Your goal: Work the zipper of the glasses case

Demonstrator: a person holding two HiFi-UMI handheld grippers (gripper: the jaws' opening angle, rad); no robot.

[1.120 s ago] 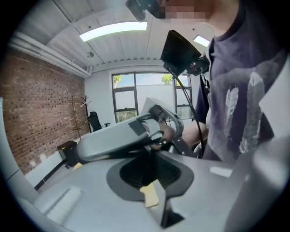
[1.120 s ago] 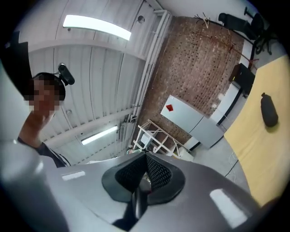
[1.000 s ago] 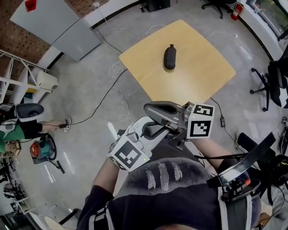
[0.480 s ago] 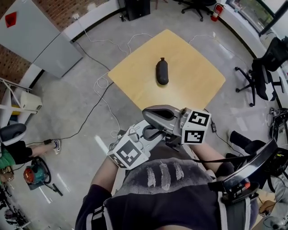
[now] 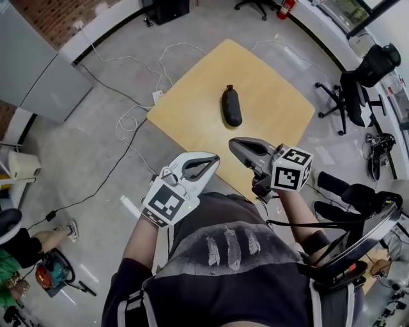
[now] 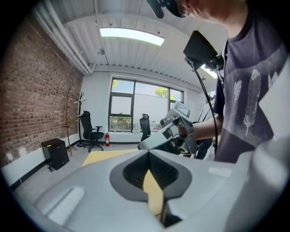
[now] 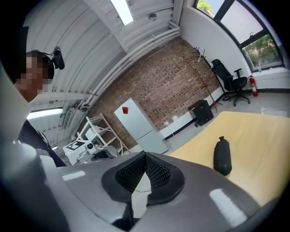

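Observation:
The black oblong glasses case lies alone near the middle of the yellow wooden table. In the right gripper view the case lies ahead to the right on the table, well clear of the jaws. My left gripper hovers off the table's near edge, jaws shut and empty. My right gripper is over the near edge, also shut on nothing. In their own views the left gripper and the right gripper show pads together. The left gripper view does not show the case.
Black office chairs stand right of the table. White and black cables trail over the grey floor to the left. A grey cabinet stands at far left, and a red fire extinguisher is beyond the table.
Both grippers, held crossed together at my chest before, have spread apart and moved forward toward the table's near edge. The table and case now sit closer in the head view.

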